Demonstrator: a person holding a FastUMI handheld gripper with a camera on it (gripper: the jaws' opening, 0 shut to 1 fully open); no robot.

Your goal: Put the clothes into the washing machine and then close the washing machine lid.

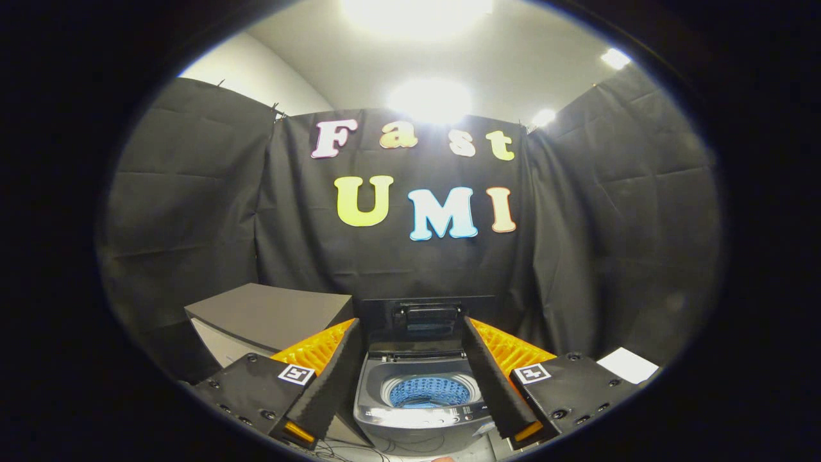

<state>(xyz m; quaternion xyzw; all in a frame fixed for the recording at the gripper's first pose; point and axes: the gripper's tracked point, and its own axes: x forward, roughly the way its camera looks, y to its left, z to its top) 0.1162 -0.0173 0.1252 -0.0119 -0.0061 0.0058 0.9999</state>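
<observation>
Gripper (417, 385) fingers spread wide, nothing held. Washing machine (420, 410) sits between and just ahead of them, lid (426, 324) upright, blue drum (428, 391) visible. Dark box (269, 314) beside machine. White sheet (627, 364) lies on desk beyond other finger.

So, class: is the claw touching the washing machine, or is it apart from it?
Cannot tell. In the gripper view the open claw frames the washing machine, whose lid stands raised, but the foam fingers overlap its body and no gap shows plainly.
</observation>
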